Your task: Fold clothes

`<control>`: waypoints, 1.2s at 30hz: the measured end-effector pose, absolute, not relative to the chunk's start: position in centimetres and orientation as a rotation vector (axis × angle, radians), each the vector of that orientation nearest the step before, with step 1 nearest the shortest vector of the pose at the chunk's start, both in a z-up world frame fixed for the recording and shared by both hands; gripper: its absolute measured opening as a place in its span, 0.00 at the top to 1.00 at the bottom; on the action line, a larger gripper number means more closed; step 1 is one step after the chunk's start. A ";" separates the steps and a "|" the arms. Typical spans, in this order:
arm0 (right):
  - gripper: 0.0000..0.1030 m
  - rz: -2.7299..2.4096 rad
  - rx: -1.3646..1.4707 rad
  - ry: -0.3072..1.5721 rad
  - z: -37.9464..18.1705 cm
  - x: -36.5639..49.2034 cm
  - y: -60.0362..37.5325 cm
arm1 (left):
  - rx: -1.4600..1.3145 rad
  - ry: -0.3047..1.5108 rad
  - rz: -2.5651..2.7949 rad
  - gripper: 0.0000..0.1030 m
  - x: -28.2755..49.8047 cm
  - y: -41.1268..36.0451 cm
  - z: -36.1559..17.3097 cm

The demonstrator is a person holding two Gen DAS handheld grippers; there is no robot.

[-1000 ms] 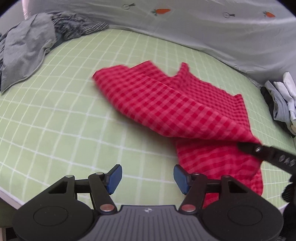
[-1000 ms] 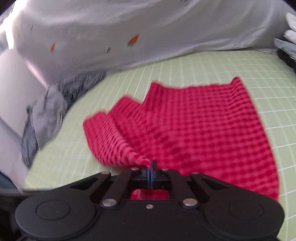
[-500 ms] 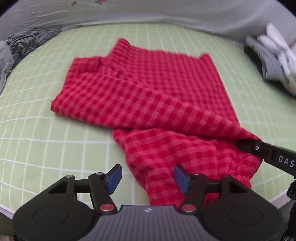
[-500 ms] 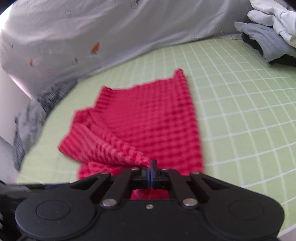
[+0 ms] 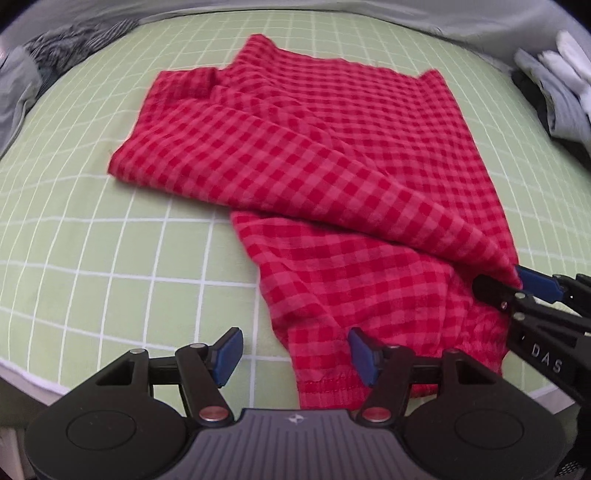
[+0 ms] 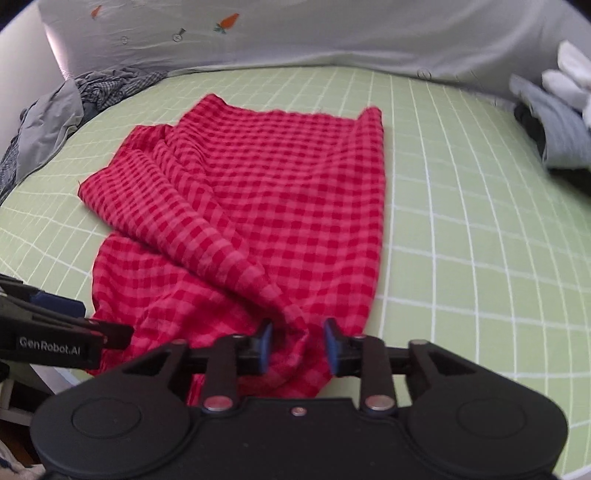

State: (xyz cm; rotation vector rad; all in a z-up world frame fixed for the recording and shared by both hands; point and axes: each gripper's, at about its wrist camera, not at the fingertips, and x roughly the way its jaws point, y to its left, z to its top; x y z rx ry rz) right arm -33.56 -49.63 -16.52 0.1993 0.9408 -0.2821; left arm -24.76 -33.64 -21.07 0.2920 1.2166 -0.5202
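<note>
A pair of red checked shorts [image 5: 332,177] lies on the green grid sheet, one leg folded diagonally over the other; it also shows in the right wrist view [image 6: 258,206]. My left gripper [image 5: 293,356] is open and empty, just above the waistband at the near edge. My right gripper [image 6: 298,345] has its jaws parted, with the folded corner of the cloth bunched between them. In the left wrist view the right gripper [image 5: 517,286] touches that corner at the right.
A grey and striped clothes heap [image 6: 62,114] lies at the far left. A stack of white, grey and dark clothes [image 6: 554,118] sits at the far right. A grey carrot-print cover [image 6: 295,33] runs along the back. The bed's near edge [image 5: 22,376] is close.
My right gripper carried the folded leg across toward the near edge, then opened its jaws on the corner. The left gripper stayed open and drew closer to the waistband.
</note>
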 end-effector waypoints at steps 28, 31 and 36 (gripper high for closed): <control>0.46 -0.079 0.141 0.856 -15.5 -17.3 -43.2 | 0.032 1.231 -0.345 0.26 -12.8 -23.0 -19.8; 0.50 -0.063 0.133 0.861 -15.8 -15.0 -42.2 | 0.035 1.236 -0.337 0.26 -11.1 -22.1 -20.1; 0.66 -0.022 0.094 0.875 -16.5 -11.6 -40.5 | 0.026 1.244 -0.337 0.26 -8.8 -21.4 -20.4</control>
